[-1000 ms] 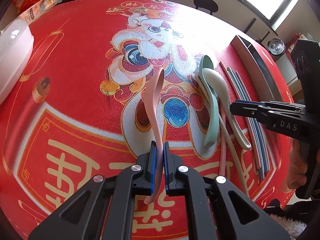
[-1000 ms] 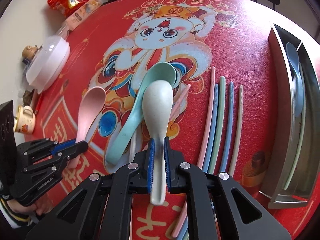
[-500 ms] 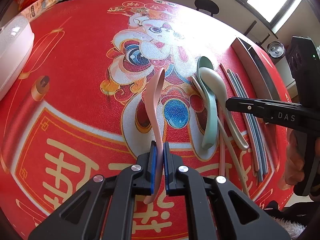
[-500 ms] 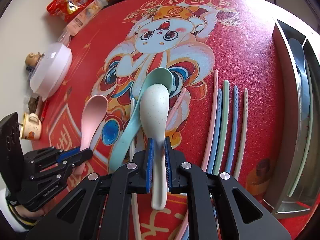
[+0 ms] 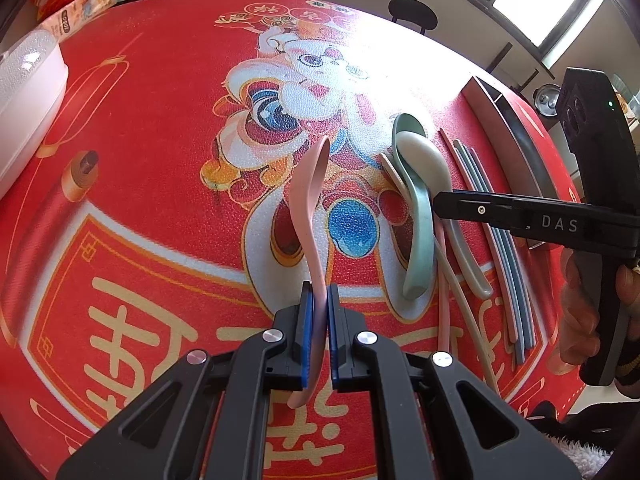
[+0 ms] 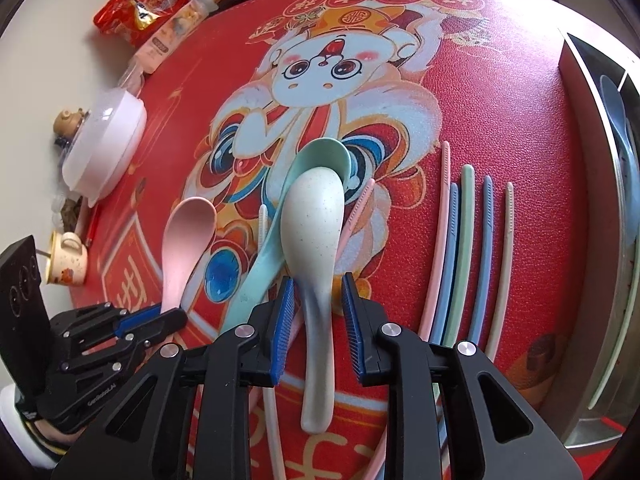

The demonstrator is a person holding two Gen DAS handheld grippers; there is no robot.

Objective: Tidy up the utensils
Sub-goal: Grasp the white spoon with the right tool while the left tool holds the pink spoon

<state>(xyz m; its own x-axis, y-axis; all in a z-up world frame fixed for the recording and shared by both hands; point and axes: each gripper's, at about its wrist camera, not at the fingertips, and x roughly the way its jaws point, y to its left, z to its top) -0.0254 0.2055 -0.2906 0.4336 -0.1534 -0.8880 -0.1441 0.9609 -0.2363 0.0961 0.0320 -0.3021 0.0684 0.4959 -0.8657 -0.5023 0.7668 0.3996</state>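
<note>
My left gripper (image 5: 318, 300) is shut on the handle of a pink spoon (image 5: 308, 208), which also shows in the right wrist view (image 6: 182, 240). My right gripper (image 6: 316, 292) is open, its jaws standing either side of the handle of a speckled cream spoon (image 6: 314, 232). That spoon lies on a mint green spoon (image 6: 280, 248) on the red mat. From the left wrist view the right gripper (image 5: 436, 204) hovers over the two spoons (image 5: 420, 184).
Several coloured chopsticks (image 6: 460, 248) lie right of the spoons. A metal tray (image 6: 592, 152) holding a blue spoon (image 6: 624, 148) stands at the right edge. A white lidded bowl (image 6: 106, 144), a small cup (image 6: 68, 258) and snack packets (image 6: 140, 4) sit on the left.
My right gripper has opened and let go of the cream spoon, which now rests on the mint green spoon. My left gripper keeps its hold on the pink spoon.
</note>
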